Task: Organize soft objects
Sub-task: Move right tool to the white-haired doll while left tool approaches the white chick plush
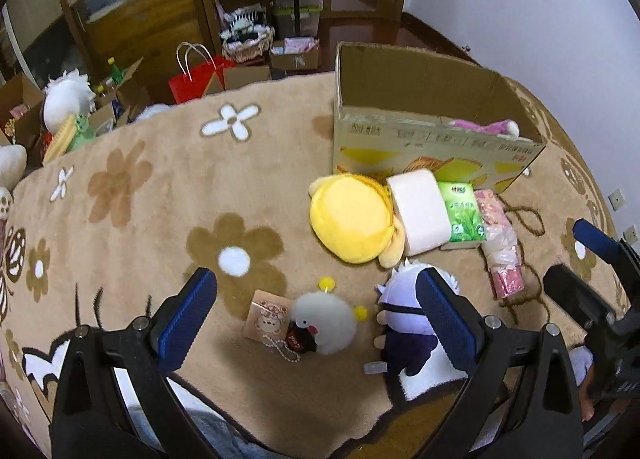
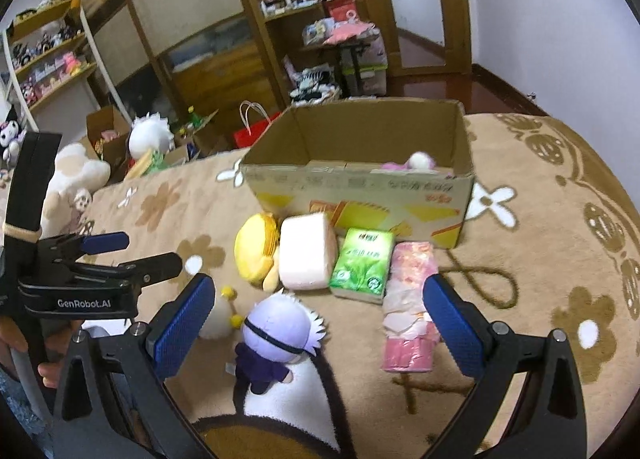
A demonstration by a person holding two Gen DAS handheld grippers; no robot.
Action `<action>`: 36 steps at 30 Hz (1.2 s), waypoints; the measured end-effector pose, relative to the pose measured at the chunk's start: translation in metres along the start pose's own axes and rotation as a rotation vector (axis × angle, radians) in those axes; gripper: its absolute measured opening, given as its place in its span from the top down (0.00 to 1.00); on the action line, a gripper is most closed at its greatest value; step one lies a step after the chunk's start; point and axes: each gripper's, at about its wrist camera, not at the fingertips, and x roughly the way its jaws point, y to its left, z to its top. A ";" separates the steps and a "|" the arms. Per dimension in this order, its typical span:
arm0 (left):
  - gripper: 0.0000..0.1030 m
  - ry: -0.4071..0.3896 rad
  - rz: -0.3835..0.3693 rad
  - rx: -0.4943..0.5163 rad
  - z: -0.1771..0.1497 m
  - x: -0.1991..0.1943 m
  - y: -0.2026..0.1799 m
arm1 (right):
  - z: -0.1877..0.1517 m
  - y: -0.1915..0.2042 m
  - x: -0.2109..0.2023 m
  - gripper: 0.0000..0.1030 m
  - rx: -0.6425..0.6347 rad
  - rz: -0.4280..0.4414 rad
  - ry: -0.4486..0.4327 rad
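Flowered rug [image 1: 140, 187], left tool [image 1: 316, 307] wide open, right tool [image 2: 316, 311] wide open, both empty

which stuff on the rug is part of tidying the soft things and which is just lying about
Job:
yellow round plush
white-haired doll in purple
fluffy white pompom toy
open cardboard box
pink plush inside box

Lying about:
green tissue pack
red paper bag
brown wooden shelves
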 end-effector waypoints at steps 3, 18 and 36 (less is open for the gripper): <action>0.04 0.023 0.002 -0.010 0.000 0.009 0.001 | -0.003 0.004 0.012 0.00 -0.029 0.001 0.032; 0.04 0.165 0.006 -0.073 -0.008 0.048 0.009 | -0.021 0.016 0.056 0.00 -0.078 -0.003 0.159; 0.04 0.284 -0.006 -0.126 -0.009 0.086 0.012 | -0.035 0.034 0.102 0.00 -0.104 0.038 0.245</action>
